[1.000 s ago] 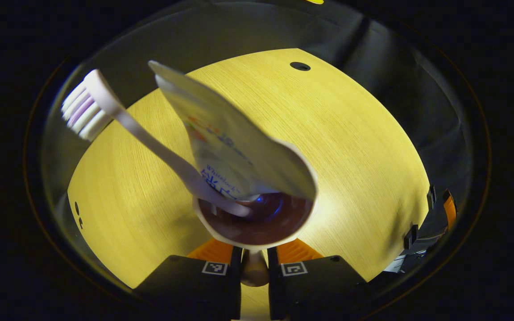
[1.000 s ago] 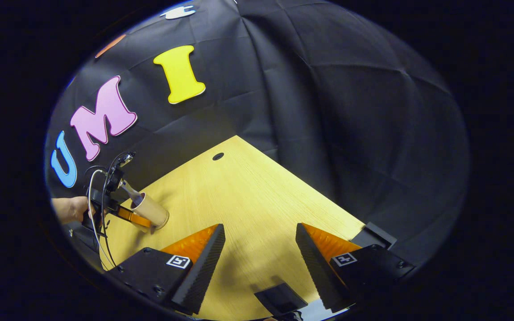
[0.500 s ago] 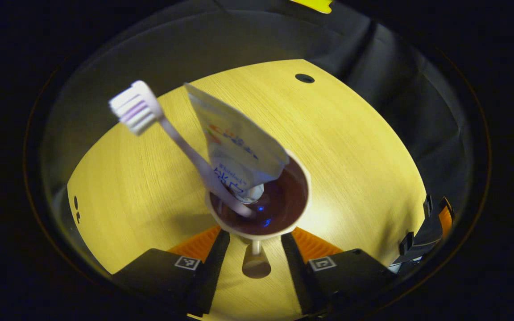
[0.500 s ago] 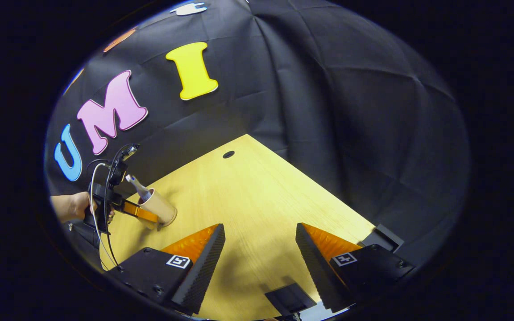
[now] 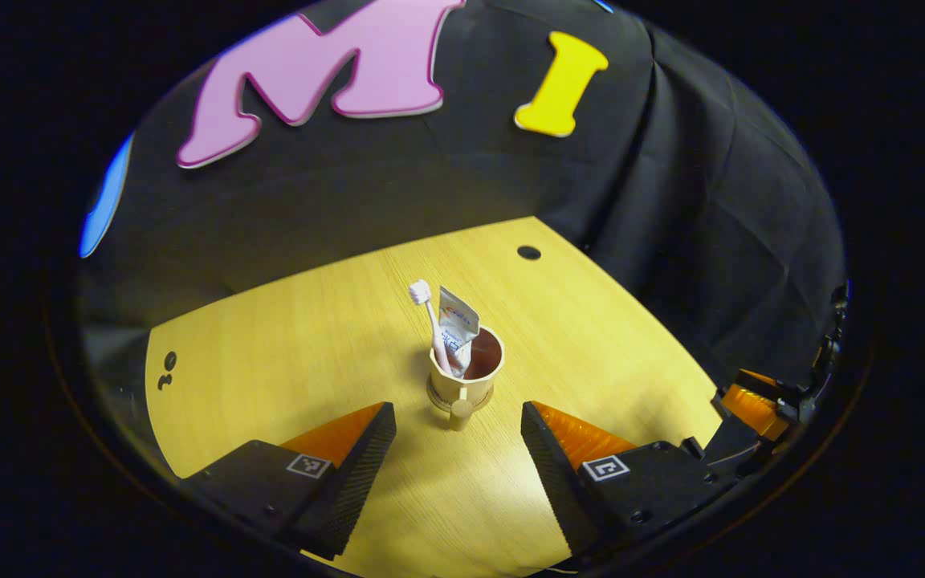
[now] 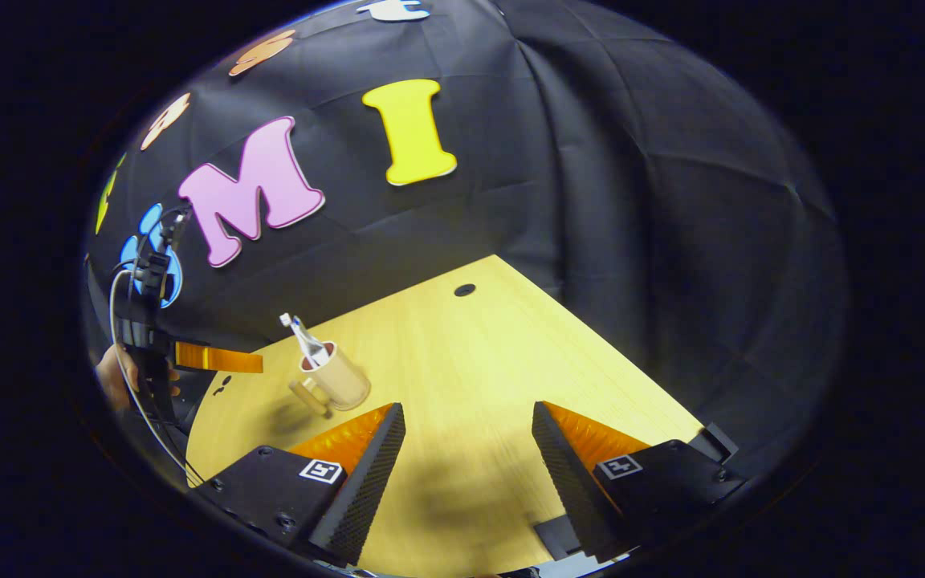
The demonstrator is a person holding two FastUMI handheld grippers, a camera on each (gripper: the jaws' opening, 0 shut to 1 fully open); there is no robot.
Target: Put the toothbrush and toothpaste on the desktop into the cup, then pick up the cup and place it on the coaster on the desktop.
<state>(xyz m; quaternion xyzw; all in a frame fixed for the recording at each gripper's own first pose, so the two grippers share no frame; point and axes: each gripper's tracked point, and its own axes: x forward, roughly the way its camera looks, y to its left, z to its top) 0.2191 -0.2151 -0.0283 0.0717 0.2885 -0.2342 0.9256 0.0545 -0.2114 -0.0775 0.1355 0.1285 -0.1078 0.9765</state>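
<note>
A beige cup (image 5: 469, 376) stands upright on the wooden desktop (image 5: 286, 361), on a round coaster (image 5: 437, 396) whose rim shows around its base. A white toothbrush (image 5: 428, 315) and a toothpaste tube (image 5: 458, 323) stick up out of it. The cup's handle (image 5: 460, 411) points toward my left gripper (image 5: 457, 429), which is open and a short way back from it, touching nothing. In the right gripper view the cup (image 6: 340, 382) sits at the left, with the left gripper (image 6: 218, 359) and a hand (image 6: 113, 377) behind it. My right gripper (image 6: 469, 411) is open and holds nothing.
The desktop has a round cable hole (image 5: 528, 252) near its far edge and small dark marks (image 5: 165, 371) at the left. The black cloth wall (image 5: 398, 185) closes the back and right side. The right gripper (image 5: 759, 401) shows at the right edge of the left gripper view.
My left gripper has opened, let go of the cup's handle and pulled back and up. The cup now stands on its own. The right gripper has hardly moved.
</note>
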